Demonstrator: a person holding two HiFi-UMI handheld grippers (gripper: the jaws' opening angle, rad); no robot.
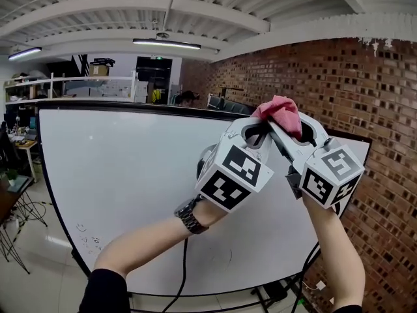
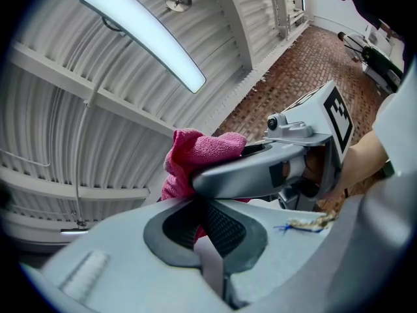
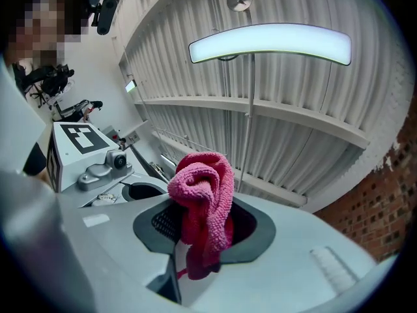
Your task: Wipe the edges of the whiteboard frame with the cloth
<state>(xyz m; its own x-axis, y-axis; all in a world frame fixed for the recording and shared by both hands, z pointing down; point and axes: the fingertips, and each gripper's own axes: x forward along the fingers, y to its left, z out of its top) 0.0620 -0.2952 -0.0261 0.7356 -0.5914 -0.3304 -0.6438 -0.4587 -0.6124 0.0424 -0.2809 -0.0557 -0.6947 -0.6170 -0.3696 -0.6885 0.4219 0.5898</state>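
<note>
Gripping pink cloth [image 3: 203, 186], right hand-held gripper [image 3: 195, 237] clamped

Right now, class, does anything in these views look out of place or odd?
The pink cloth is wadded into a lump rather than spread flat, pinched by both the right gripper and the left gripper, which cross over each other up by the whiteboard frame's top edge. Faint scribbles mark the board's lower left.

Whiteboard [image 1: 130, 194] corner hidden behind left claw [image 1: 256, 133], right claw [image 1: 293, 130], cloth [image 1: 280, 111]; scribbles [image 1: 88, 238] illegible.
</note>
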